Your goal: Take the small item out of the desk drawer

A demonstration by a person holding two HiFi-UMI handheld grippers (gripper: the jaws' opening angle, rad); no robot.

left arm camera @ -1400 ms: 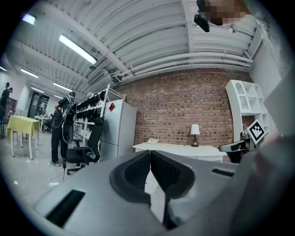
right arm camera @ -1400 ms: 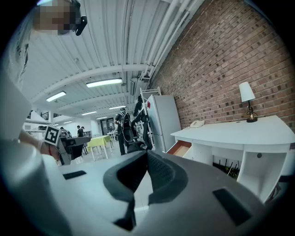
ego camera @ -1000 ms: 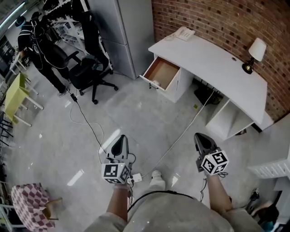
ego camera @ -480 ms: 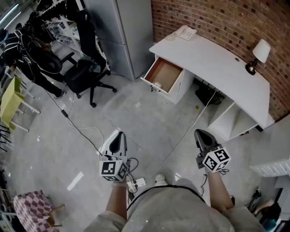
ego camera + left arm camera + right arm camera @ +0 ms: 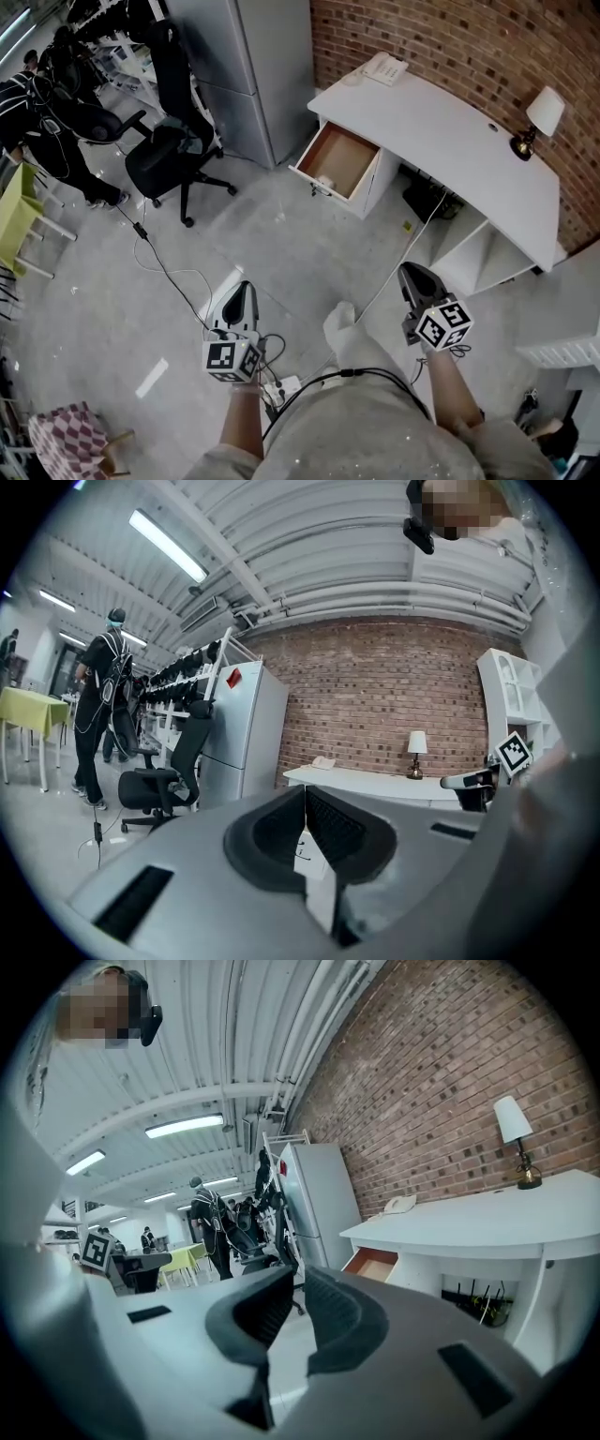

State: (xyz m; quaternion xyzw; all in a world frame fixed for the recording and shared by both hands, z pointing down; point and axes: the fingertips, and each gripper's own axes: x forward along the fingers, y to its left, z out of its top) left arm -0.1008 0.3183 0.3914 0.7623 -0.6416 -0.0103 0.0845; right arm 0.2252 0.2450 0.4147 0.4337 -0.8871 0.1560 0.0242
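1. Across the floor from the person, the white desk [image 5: 441, 131] stands against the brick wall [image 5: 450, 37] with its drawer [image 5: 345, 148] pulled out. Both grippers are well apart from it.
2. Left gripper [image 5: 242, 291]: jaws closed together, nothing between them.
3. Right gripper [image 5: 412, 274]: jaws have just been opening and stand at a narrow gap, with nothing between them.
4. Hazard, as judged: a floor cable [image 5: 394, 258] runs from the desk across the approach, and more cable lies near the left gripper. A foot or a gripper could snag on the way in.
5. Hazard, as judged: the right jaws look too narrow for a sure pick. Unless widened, they may push the small item [image 5: 326, 179] along the drawer bottom rather than straddle it.
6. Hazard, as judged: the item lies at the near end, close behind the drawer front. A low approach could strike that panel or nudge the drawer.
7. Container: the drawer holds the one small pale item. The rest of its wooden bottom shows bare from the head view, and what the item is cannot be made out.
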